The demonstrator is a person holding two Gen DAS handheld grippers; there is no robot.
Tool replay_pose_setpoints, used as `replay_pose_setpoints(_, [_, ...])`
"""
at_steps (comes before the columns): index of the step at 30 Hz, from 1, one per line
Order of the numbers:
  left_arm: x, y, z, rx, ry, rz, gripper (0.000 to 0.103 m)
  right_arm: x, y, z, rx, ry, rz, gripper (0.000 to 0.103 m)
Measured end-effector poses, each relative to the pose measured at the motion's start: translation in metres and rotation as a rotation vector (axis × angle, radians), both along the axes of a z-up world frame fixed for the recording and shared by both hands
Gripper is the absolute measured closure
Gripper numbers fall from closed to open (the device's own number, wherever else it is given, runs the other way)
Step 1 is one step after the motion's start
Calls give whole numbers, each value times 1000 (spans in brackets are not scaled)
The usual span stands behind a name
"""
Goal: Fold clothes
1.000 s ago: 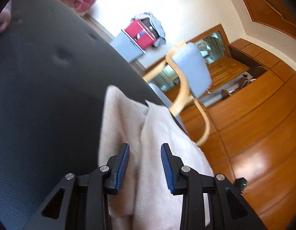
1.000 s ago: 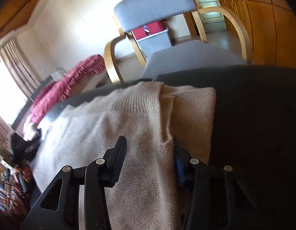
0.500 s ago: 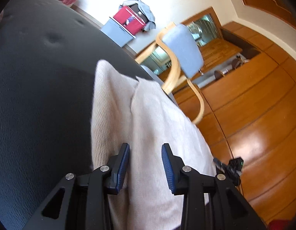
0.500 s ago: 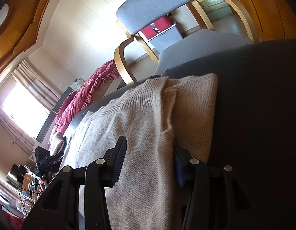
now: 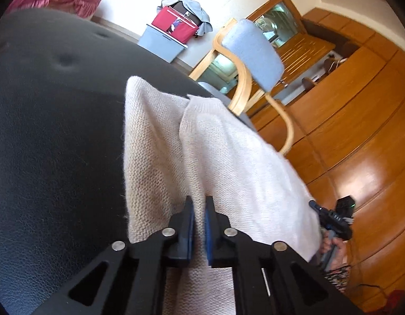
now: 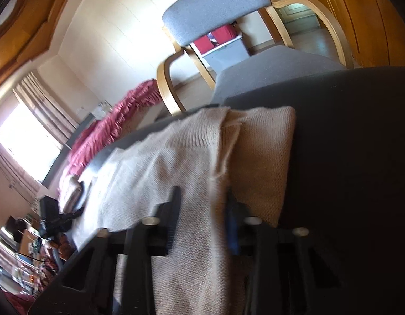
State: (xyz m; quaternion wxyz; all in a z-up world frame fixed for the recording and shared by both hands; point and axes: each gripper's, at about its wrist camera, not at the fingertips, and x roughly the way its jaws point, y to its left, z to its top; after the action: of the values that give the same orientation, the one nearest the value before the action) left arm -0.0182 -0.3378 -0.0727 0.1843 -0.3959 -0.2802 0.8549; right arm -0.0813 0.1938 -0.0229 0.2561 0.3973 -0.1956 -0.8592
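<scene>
- Lying across a black padded surface, the cream knit sweater was doubled over itself, one layer lapped on another, with a ribbed edge at its far end.
- It looked soft, light and limp, likely to sag and stretch wherever it went unsupported; the fuzzy knit should not slip between the pads.
- Both layers at a near edge seemed the sound place to hold, so the fold would not slide apart.
- The left gripper was nearly closed, pinching a ridge of the knit between its blue pads.
- The right gripper stood wider, its jaws astride a band of fabric; the blur left it unclear whether they were actually clamping.
- The surface looked like tufted leather, smooth enough for cloth to slide on.
- Beyond stood a wooden chair with grey cushions, a red-topped bin, pink bedding and wood panelling.
</scene>
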Motion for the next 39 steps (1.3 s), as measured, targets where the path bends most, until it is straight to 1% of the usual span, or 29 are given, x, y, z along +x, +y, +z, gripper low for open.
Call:
replay_pose_setpoints(1, [1, 1, 2, -14, 6, 5, 100, -1, 2, -1, 6, -7, -18, 97])
replay_pose_setpoints(3, [10, -3, 8, -15, 53, 27, 100, -2, 7, -3, 15, -18, -54, 98])
replay_pose_setpoints(5, [24, -14, 16, 35, 132, 63, 100, 1, 16, 3, -15, 7, -85, 98])
replay_pose_setpoints(6, [28, -20, 16, 55, 140, 81, 100, 1, 16, 2, -12, 2, -87, 98])
replay_pose_setpoints(7, [30, -24, 13, 67, 127, 92, 100, 1, 17, 2, -9, -2, -89, 98])
replay_pose_setpoints(8, [31, -24, 11, 60, 106, 94, 100, 0, 18, 1, -6, -7, -91, 98])
replay_pose_setpoints(12, [31, -20, 5, -14, 17, 85, 100, -1, 20, -2, 6, -26, -98, 98])
replay_pose_setpoints(13, [30, -18, 2, -39, -16, 80, 99, -1, 20, -3, 9, -30, -100, 97])
replay_pose_setpoints(14, [29, -17, 2, -51, -31, 78, 98, -1, 21, -3, 12, -35, -101, 96])
replay_pose_setpoints(16, [33, -21, 8, -49, -38, 97, 97, -2, 22, -4, 18, -42, -107, 93])
replay_pose_setpoints(18, [41, -31, 20, -31, -47, 158, 95, 4, 23, 3, 36, -1, -143, 93])
replay_pose_setpoints(20, [48, -41, 36, -40, -23, 274, 92, 14, 27, 16, 69, 68, -210, 93])
replay_pose_setpoints(21, [48, -42, 48, -45, 10, 312, 91, 18, 28, 23, 96, 103, -245, 93])
replay_pose_setpoints(22, [46, -41, 62, -48, 56, 331, 91, 22, 26, 30, 113, 130, -257, 93])
replay_pose_setpoints(23, [40, -34, 73, -61, 89, 327, 90, 24, 23, 37, 130, 156, -265, 93])
replay_pose_setpoints(25, [21, -12, 90, -100, 135, 284, 87, 19, 7, 50, 148, 181, -219, 92])
replay_pose_setpoints(26, [8, 2, 93, -112, 144, 255, 87, 13, -4, 53, 172, 179, -196, 92])
replay_pose_setpoints(29, [-36, 51, 89, -129, 140, 153, 85, -13, -38, 57, 235, 169, -148, 92])
replay_pose_setpoints(30, [-51, 68, 88, -134, 139, 119, 85, -22, -49, 55, 247, 161, -137, 88])
replay_pose_setpoints(31, [-67, 81, 83, -140, 123, 97, 85, -28, -63, 51, 257, 150, -132, 85])
replay_pose_setpoints(33, [-88, 98, 62, -152, 67, 76, 85, -42, -82, 44, 277, 140, -116, 84])
replay_pose_setpoints(35, [-105, 101, 37, -120, -3, 76, 85, -49, -97, 38, 284, 154, -75, 84])
replay_pose_setpoints(36, [-105, 99, 29, -95, -10, 90, 87, -54, -104, 34, 278, 156, -47, 84])
replay_pose_setpoints(37, [-104, 90, 23, -51, -8, 111, 90, -56, -108, 29, 271, 140, -27, 83])
replay_pose_setpoints(38, [-103, 78, 17, 3, -10, 135, 95, -60, -109, 20, 273, 110, -24, 83])
replay_pose_setpoints(39, [-103, 69, 15, 24, -12, 159, 96, -66, -108, 11, 266, 65, -24, 82])
